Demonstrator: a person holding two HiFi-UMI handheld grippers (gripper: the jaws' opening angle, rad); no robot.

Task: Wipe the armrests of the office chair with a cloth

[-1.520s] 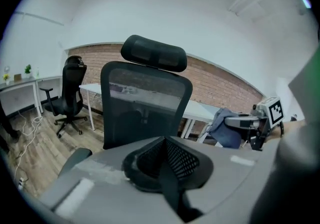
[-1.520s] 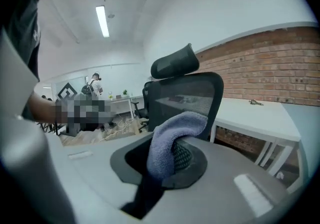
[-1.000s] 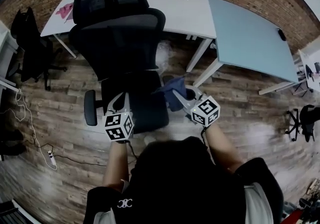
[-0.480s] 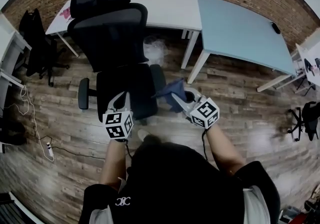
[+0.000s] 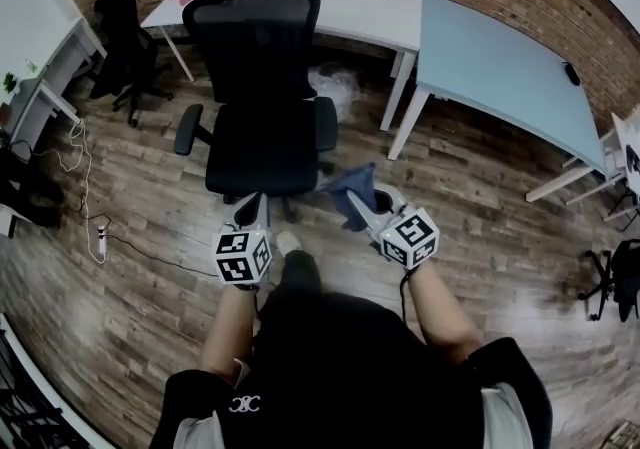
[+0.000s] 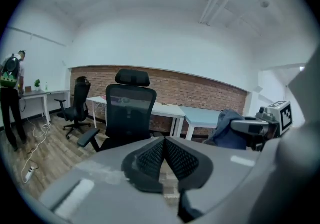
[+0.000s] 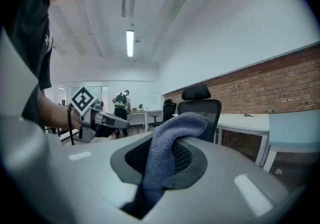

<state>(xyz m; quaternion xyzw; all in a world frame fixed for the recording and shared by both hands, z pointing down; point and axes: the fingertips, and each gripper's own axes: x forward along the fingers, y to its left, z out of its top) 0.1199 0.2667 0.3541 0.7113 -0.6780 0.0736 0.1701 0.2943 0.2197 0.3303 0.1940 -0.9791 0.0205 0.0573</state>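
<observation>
Approach step: right gripper (image 5: 362, 202) clenched on cloth (image 5: 352, 180), left gripper (image 5: 250, 205) closed empty; next, reach the chair (image 5: 262, 87) armrest (image 5: 325, 125), centre frame.

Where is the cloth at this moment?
The cloth is clamped in the right gripper, right of centre in the head view, near the front of the chair.

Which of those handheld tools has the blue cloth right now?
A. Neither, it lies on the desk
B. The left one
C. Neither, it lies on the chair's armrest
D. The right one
D: the cloth is pinched between the jaws of the right tool, while the left tool has its jaws together on nothing.
</observation>
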